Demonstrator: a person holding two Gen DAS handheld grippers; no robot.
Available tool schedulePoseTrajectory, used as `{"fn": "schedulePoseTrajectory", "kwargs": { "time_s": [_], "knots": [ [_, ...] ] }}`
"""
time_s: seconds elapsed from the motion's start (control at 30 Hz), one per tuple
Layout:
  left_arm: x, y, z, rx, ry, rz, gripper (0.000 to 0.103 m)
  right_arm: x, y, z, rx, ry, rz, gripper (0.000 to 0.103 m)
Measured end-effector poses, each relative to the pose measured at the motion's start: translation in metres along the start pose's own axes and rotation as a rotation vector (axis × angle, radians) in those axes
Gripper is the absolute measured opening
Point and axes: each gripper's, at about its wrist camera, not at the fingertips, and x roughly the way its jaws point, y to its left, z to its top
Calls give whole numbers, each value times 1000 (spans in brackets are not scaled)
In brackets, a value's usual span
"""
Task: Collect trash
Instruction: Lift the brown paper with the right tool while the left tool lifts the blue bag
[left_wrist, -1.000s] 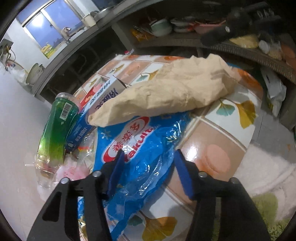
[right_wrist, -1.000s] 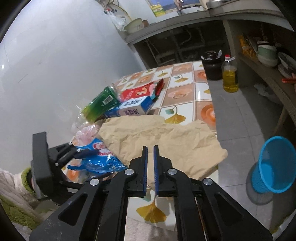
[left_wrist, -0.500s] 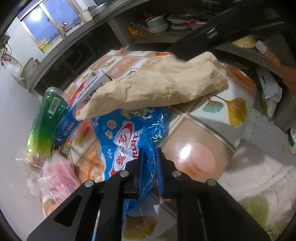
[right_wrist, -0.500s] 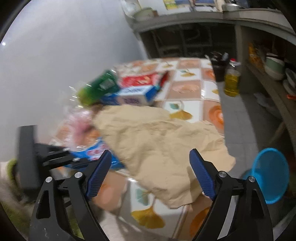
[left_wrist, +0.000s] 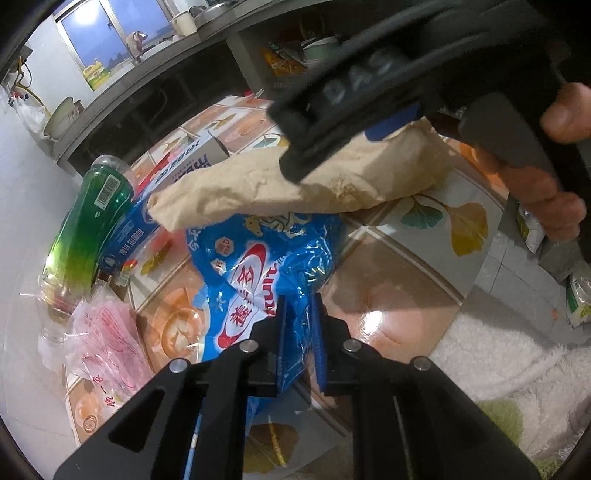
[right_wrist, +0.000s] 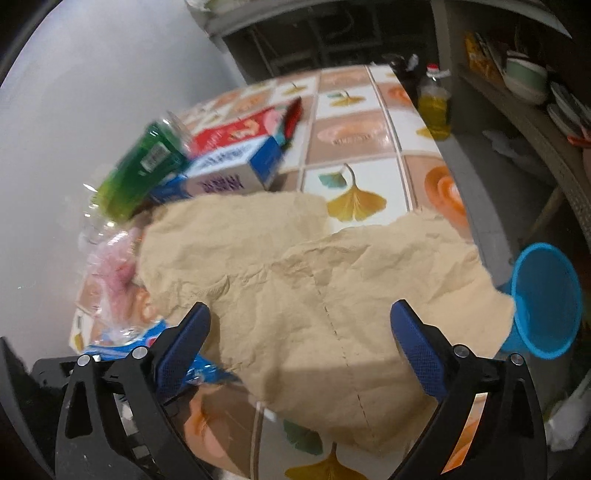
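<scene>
The left gripper (left_wrist: 297, 332) pinches the blue wrapper (left_wrist: 266, 266); the right gripper (right_wrist: 299, 339), fingers just opened wide and empty, hangs over the brown paper (right_wrist: 295, 280). Lifting the wrapper could drag that overlapping paper off the tabletop (right_wrist: 354, 133)

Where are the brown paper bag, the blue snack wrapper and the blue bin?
brown paper bag (right_wrist: 295, 280): right wrist view, its crumpled middle.
blue snack wrapper (left_wrist: 258, 266): left wrist view, its printed front.
blue bin (right_wrist: 546, 295): right wrist view, its inner wall.

Blue wrapper (left_wrist: 258, 266), tan paper (right_wrist: 295, 280)
</scene>
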Motion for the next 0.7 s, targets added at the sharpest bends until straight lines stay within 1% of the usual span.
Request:
{"fn": "schedulePoseTrajectory", "kwargs": {
  "time_s": [0.07,0.13,0.2,0.33,0.5,0.63,0.67,0.7],
  "knots": [
    [-1,2,-2,-8,-2,-7,12,5,0,-1,3,18,-20,92],
    [0,5,-3,-14,-5,-12,12,7,5,-2,-23,21,-63,85],
    [0,6,-4,-19,-8,-15,12,8,8,-2,-46,22,-97,82],
    [0,8,-5,-21,-10,-17,12,8,11,-3,-65,17,-150,71],
    [0,7,-5,-15,-9,-12,12,7,14,-9,-104,3,-214,63],
    [0,4,-4,-8,-7,0,12,6,12,-10,-110,-6,-252,49],
    [1,3,-4,-9,-6,1,12,5,12,-10,-110,-6,-255,47],
    [1,2,-4,-10,-5,3,12,4,10,-10,-108,-6,-264,42]
  ]
}}
